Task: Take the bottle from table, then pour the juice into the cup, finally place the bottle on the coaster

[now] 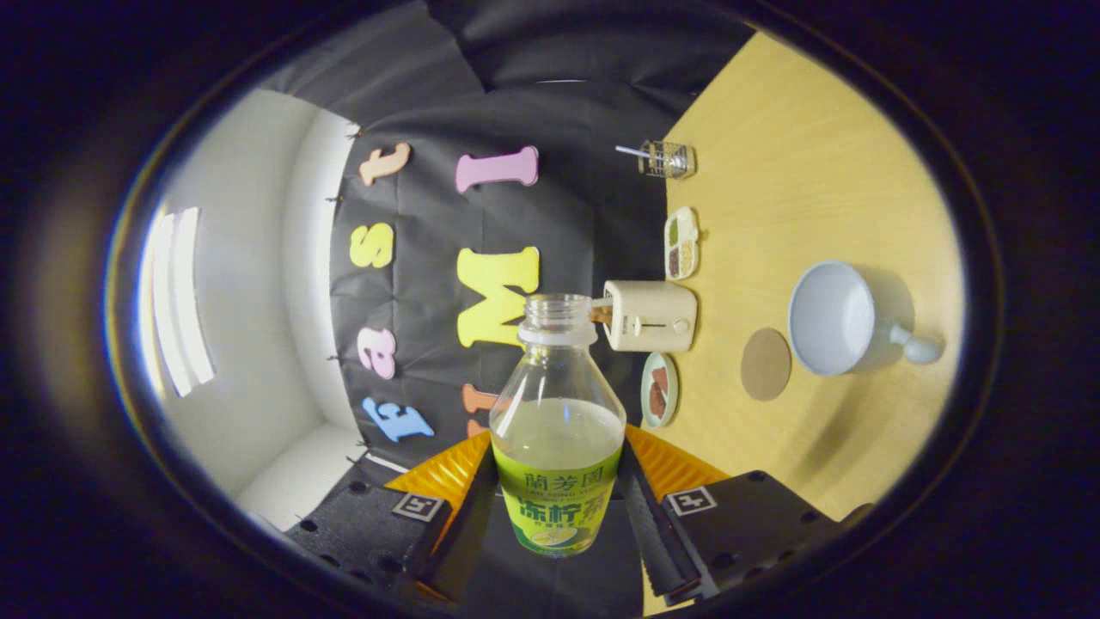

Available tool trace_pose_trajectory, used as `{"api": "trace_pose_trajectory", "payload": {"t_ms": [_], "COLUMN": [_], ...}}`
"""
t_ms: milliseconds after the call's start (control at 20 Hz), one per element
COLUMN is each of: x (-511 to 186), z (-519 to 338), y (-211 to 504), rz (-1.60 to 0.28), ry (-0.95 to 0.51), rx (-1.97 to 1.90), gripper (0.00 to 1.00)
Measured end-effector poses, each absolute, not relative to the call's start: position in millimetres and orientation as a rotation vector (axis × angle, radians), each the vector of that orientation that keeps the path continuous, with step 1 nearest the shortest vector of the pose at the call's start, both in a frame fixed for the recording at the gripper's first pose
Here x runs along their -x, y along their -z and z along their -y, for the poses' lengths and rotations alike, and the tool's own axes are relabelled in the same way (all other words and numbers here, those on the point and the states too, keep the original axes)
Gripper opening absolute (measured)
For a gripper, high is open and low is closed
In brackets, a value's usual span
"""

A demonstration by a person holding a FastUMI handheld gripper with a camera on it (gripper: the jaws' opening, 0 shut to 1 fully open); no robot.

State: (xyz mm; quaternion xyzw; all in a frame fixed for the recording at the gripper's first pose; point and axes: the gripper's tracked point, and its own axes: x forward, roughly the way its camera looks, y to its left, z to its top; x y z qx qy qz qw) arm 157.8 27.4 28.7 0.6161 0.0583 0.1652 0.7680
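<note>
The gripper (557, 507) has both fingers pressed tight on the open bottle (557, 430), tipped sideways to pour juice toward the cup (832, 318) beside the coaster (765, 364).

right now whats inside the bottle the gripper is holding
The capless bottle, clamped between the gripper's fingers, holds pale yellowish juice up to about its shoulder; the neck is empty. Lower down, the label covers the liquid.

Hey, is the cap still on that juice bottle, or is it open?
Open. The juice bottle, clamped between the hand-held gripper fingers, shows a bare threaded neck with no cap.
</note>
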Motion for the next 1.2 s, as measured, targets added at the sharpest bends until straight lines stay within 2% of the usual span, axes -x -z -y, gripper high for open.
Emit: {"api": "trace_pose_trajectory", "payload": {"t_ms": [450,750,950,1200], "x": [-160,-173,-182,-219], "z": [-64,-63,-69,-57], "y": [-11,9,-1,9], "rz": [-0.051,-0.049,0.029,-0.013], "ry": [-0.339,-0.172,-0.153,-0.087], "rx": [-0.885,-0.373,-0.261,-0.199], "gripper": [0.79,0.80,0.80,0.80]}}
